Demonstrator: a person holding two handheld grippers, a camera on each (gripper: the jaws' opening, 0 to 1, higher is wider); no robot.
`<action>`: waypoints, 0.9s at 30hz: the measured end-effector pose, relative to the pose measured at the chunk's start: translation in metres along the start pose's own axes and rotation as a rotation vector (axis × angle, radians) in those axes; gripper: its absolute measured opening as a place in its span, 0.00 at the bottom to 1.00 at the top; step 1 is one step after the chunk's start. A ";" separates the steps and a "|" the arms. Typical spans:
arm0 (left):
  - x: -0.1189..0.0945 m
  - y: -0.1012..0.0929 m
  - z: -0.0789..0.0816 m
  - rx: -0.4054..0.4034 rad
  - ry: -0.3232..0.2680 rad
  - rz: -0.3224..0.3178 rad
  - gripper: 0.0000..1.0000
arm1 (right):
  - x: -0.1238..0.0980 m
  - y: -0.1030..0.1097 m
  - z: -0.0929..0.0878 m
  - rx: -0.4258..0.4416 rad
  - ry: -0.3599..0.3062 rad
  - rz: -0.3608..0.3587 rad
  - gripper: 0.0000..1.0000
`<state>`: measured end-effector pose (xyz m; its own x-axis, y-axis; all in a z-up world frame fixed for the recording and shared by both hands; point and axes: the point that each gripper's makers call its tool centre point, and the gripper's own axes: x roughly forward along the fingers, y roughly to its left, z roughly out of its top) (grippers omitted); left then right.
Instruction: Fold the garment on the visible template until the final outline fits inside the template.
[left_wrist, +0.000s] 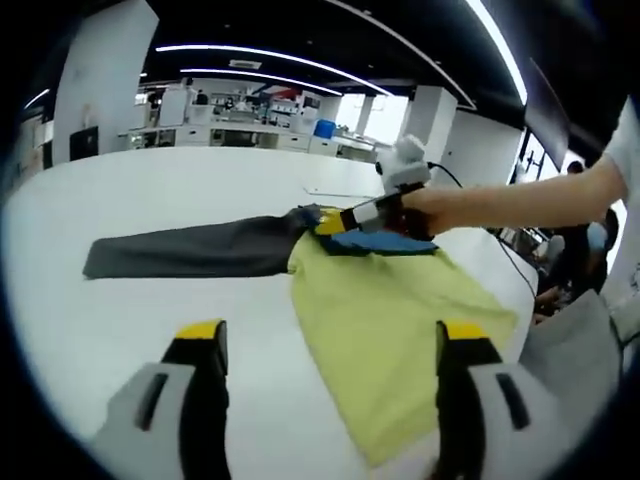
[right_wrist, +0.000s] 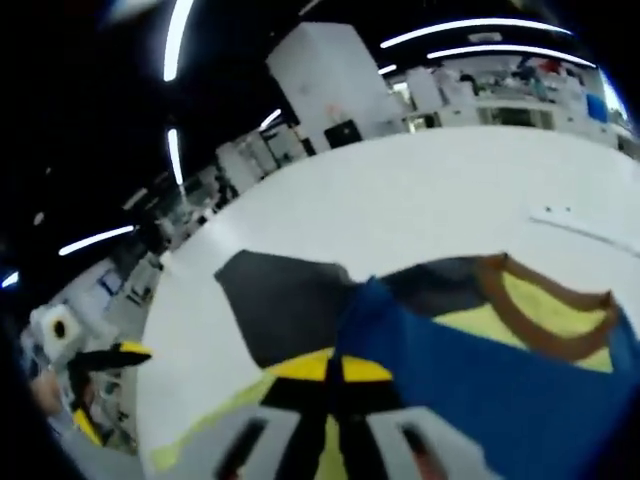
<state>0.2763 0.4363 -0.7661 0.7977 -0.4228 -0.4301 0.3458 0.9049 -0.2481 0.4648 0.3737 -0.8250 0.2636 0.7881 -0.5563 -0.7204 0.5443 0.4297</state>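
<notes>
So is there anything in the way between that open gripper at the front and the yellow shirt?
Nothing visible. The left gripper hangs open above the white table, and the yellow garment lies spread right ahead of its jaws. The right gripper is at the garment's far end, shut on the blue part, well clear of that path.

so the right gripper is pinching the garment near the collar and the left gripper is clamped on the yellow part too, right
Not quite. The left gripper is open, its jaws spread apart above the yellow body of the garment and gripping nothing, as the left gripper view shows. The rest holds: the right gripper is shut on the garment near the collar, seen in the right gripper view.
</notes>
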 end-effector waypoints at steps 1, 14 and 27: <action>0.000 0.000 0.001 -0.003 -0.005 0.000 0.83 | 0.003 -0.003 -0.001 0.005 0.004 -0.002 0.00; 0.004 -0.007 0.001 -0.002 -0.007 -0.021 0.83 | -0.018 0.009 0.006 -0.059 -0.043 0.043 0.37; 0.003 -0.010 0.000 0.014 0.003 -0.034 0.83 | -0.041 -0.007 0.004 -0.066 -0.091 0.047 0.97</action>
<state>0.2747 0.4259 -0.7652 0.7838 -0.4535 -0.4242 0.3795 0.8905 -0.2509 0.4614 0.3384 -0.8024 0.2833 0.8366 -0.4688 -0.7731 0.4885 0.4047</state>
